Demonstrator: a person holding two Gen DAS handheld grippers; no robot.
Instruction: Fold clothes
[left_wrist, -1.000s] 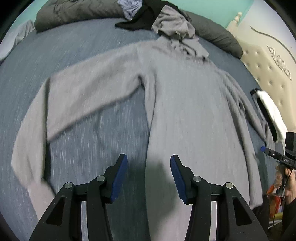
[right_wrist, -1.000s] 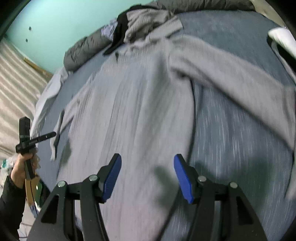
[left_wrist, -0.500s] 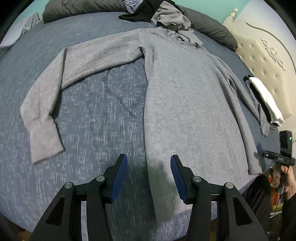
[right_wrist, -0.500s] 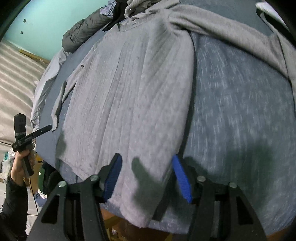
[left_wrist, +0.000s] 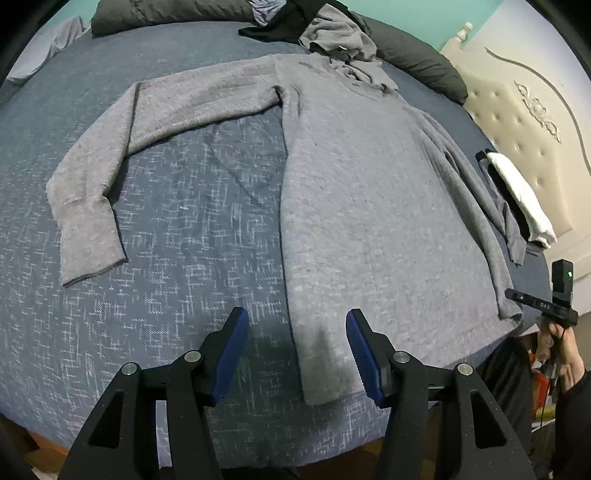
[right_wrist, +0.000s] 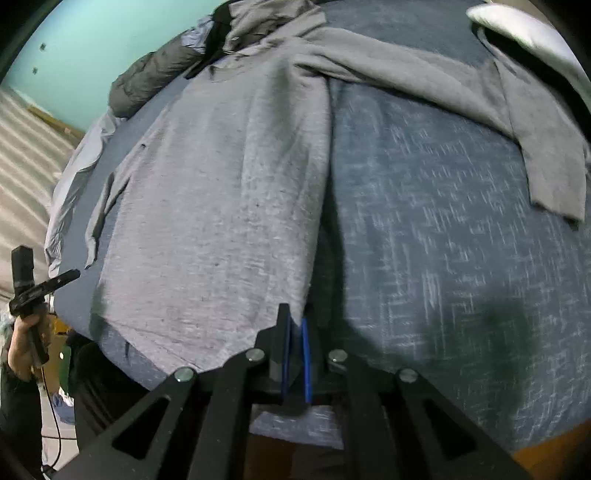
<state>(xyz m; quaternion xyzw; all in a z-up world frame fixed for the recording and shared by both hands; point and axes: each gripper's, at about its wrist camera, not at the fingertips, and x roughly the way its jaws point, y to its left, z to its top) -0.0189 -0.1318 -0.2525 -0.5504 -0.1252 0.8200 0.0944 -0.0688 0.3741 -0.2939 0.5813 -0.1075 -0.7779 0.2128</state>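
Note:
A grey long-sleeved sweater (left_wrist: 369, 206) lies flat, neck away from me, on the blue bedspread (left_wrist: 184, 295). One sleeve is spread out to the left and the other lies along the body on the right. My left gripper (left_wrist: 295, 321) hovers over one bottom hem corner with its jaws opening. The corner lies between the blue pads (left_wrist: 231, 350), which do not press on it. In the right wrist view the sweater (right_wrist: 221, 206) fills the middle, and my right gripper (right_wrist: 293, 321) is shut on its other hem corner at the bed's near edge.
A heap of dark and grey clothes (left_wrist: 332, 33) and a dark duvet (left_wrist: 417, 62) lie at the far end. Folded white and black garments (left_wrist: 517, 195) rest by the cream headboard (left_wrist: 517, 110). The bed's near edge drops off just below both grippers.
Both grippers drew back along the sweater to its hem at the near bed edge. The right jaws closed onto the hem corner. The left jaws spread a little wider.

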